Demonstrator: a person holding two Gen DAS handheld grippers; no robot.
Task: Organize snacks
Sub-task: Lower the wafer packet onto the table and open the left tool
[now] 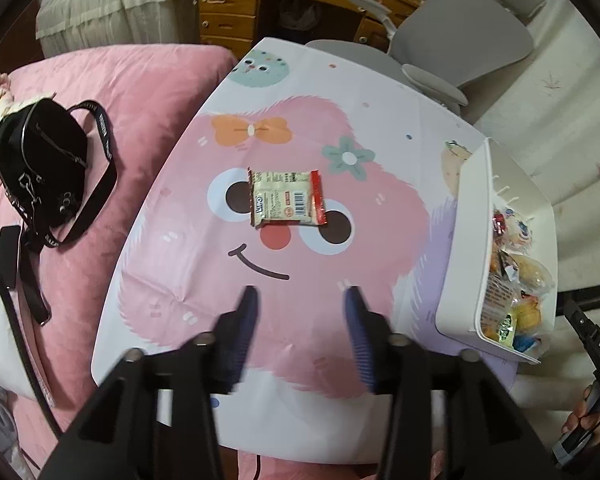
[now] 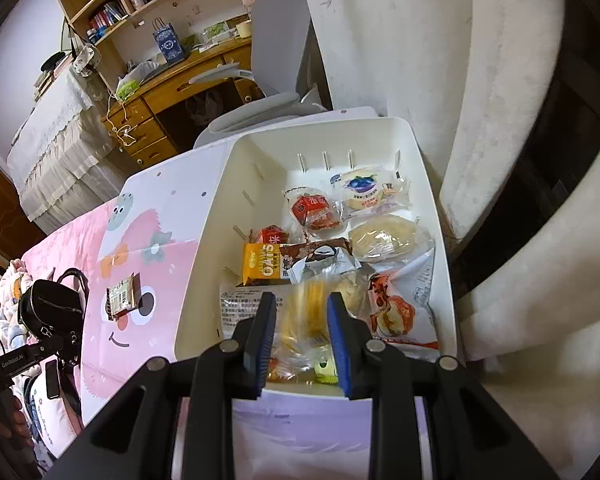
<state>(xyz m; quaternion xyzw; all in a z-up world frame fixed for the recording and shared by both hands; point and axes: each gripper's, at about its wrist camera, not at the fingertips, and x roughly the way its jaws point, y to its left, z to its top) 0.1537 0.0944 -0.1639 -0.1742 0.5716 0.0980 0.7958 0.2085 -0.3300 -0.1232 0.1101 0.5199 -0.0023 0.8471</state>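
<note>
A cream snack packet with a red end (image 1: 286, 198) lies flat in the middle of the pink cartoon table top (image 1: 188, 272); it also shows in the right wrist view (image 2: 120, 295). My left gripper (image 1: 300, 300) is open and empty, hovering short of that packet. A white plastic bin (image 2: 216, 216) at the table's right side holds several wrapped snacks. My right gripper (image 2: 300, 300) is above the bin's near end with its jaws apart on either side of a blurred yellow wrapped snack (image 2: 306, 314); I cannot tell whether they grip it.
A black handbag (image 1: 40, 168) lies on the pink bed left of the table. A grey chair (image 1: 452, 40) and a wooden desk (image 1: 236, 4) stand behind the table. A white curtain (image 2: 380, 40) hangs close to the bin's right side.
</note>
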